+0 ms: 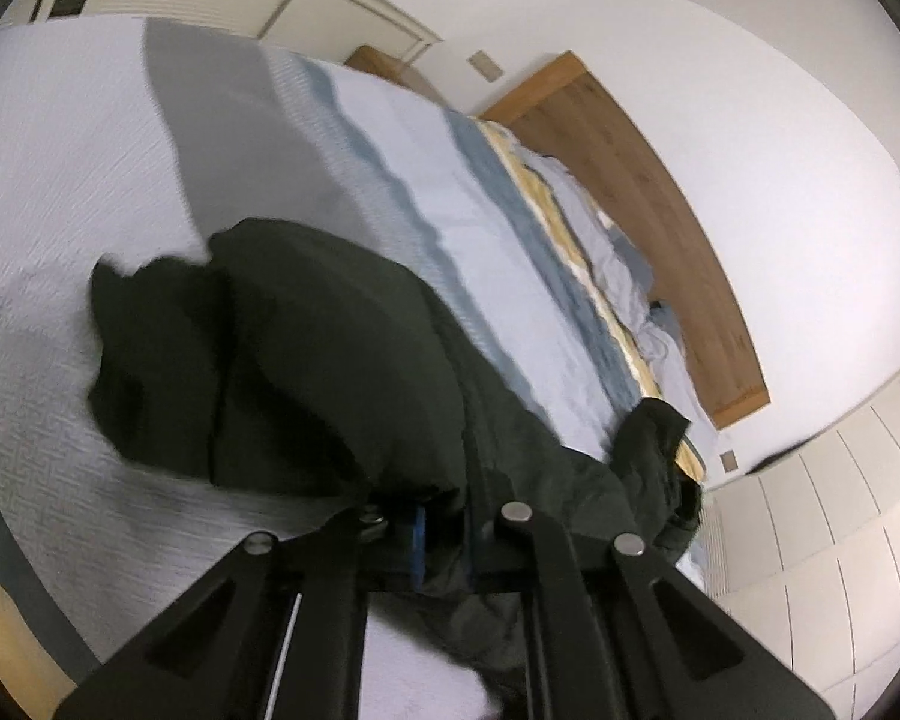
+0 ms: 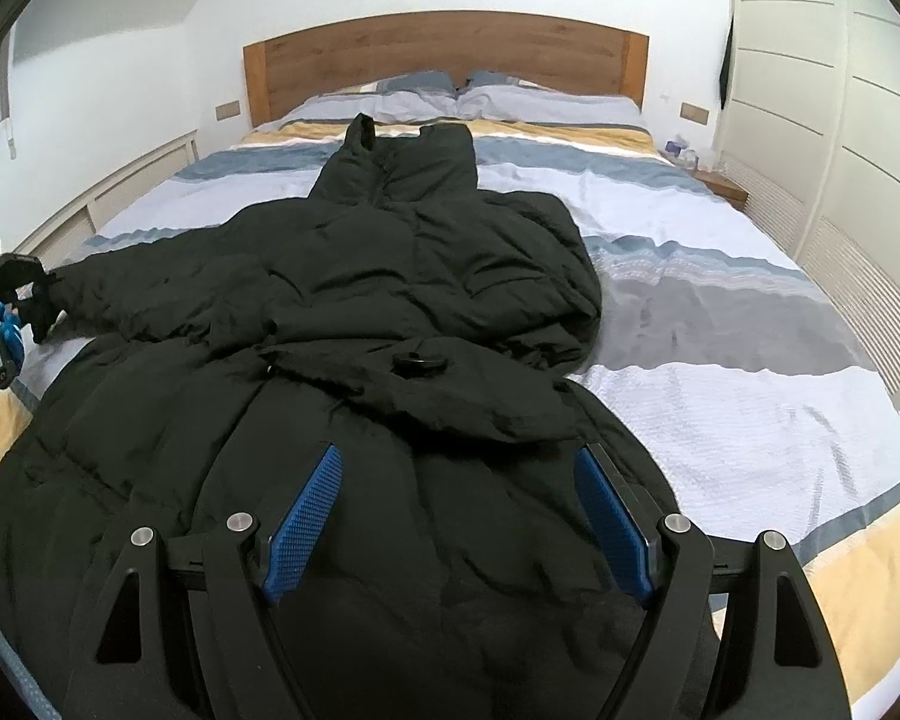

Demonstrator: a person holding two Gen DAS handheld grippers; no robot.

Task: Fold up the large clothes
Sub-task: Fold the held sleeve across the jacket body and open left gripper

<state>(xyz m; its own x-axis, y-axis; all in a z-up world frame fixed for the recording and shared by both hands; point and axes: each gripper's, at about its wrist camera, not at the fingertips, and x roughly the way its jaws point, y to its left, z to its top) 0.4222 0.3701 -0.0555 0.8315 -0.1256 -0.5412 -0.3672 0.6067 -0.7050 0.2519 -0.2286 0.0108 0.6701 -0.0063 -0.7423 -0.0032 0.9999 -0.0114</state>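
Black puffer coat (image 2: pixel 354 300) lies spread on the striped duvet (image 2: pixel 720 324) of the bed, hood (image 2: pixel 414 162) twd the wooden headboard (image 2: pixel 444 54), its right sleeve (image 2: pixel 480 396) folded across the waist & left sleeve (image 2: pixel 120 294) stretched out to the bed's left edge. Left gripper (image 1: pixel 444 531) is clamped on that sleeve's cuff w/ dark fabric bunched btwn its 2 fingers, seen small at far left in the right wrist view (image 2: pixel 36 306). Right gripper (image 2: pixel 459 516) hovers over the coat's lower hem, its 2 blue-padded fingers (image 2: pixel 306 516) spread wide apart, gripping nothing.
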